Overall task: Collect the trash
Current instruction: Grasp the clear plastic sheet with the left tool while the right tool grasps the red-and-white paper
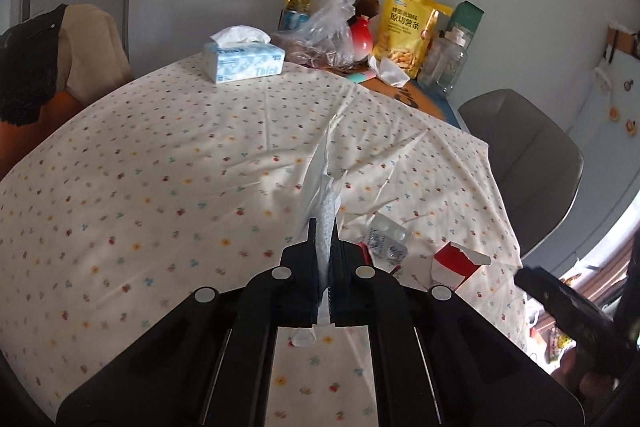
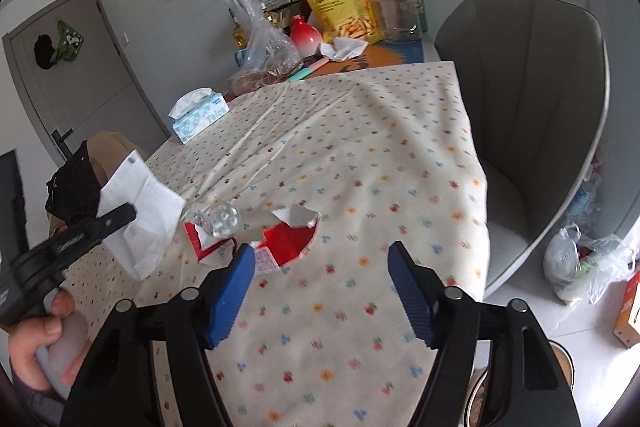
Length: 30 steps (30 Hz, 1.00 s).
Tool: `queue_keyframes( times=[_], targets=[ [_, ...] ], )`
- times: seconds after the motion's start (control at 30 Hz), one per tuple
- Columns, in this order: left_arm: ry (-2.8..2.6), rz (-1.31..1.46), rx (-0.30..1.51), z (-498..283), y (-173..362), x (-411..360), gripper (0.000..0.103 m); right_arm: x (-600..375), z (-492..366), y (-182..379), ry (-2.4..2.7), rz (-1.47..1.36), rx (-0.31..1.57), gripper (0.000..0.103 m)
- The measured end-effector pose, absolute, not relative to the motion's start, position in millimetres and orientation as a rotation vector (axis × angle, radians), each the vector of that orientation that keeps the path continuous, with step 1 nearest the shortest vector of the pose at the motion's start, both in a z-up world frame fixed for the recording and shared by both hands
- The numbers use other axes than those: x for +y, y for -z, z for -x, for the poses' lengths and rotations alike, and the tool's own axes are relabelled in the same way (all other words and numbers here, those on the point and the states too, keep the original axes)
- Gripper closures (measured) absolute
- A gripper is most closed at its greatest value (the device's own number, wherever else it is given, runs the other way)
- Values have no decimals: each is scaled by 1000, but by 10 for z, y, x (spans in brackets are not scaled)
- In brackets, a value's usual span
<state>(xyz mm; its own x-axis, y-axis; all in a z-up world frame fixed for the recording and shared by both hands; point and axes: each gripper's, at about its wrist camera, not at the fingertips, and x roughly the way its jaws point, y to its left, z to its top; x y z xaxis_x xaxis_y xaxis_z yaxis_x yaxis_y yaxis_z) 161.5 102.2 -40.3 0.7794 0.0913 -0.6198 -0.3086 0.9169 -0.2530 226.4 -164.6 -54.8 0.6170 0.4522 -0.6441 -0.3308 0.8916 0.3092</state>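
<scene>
Already the left gripper [image 1: 325, 227] is occupied: its jaws are pinched on a folded white paper [image 1: 322, 183], which stands up lengthwise between the fingers, clear of the table [image 1: 160, 155].

That leaves the right gripper [image 2: 322, 267], jaws spread wide and empty, hovering over the near right part of the table. The remaining trash lies just ahead of it and slightly toward its left finger: a torn red carton [image 2: 294, 239], mouth ragged and open toward the far edge, resting flat on the flowered tablecloth [image 2: 380, 155]. Further left, near the left gripper, are a second red carton piece [image 2: 200, 239] and a silver blister pack [image 2: 218, 219] lying partly on it.

Judging by this, the right gripper is the nearer and the only free one; the torn red carton's long axis seems to run roughly across its jaw line, so a short forward-left reach looks enough, perhaps with a small wrist turn.
</scene>
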Motion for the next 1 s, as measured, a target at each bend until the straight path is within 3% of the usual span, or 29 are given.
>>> queue_keyframes(
  times=[0.47,0.5,0.6,1.0],
  targets=[
    [-213,393,654,-1539,533,1155,99,-1300,-2690,736,-447,-136,847,56],
    [-213,391,655,-1543,540,1153,99,-1295,-2711,761,-444,-139,853,62],
    [-216,389,656,-1541,540,1134,99,-1304,-2754,833,-439,-135,876,95],
    [-166,366,625,-1471,401,872,99,-1494,-2220,563,-474,-152,780,100]
  ],
)
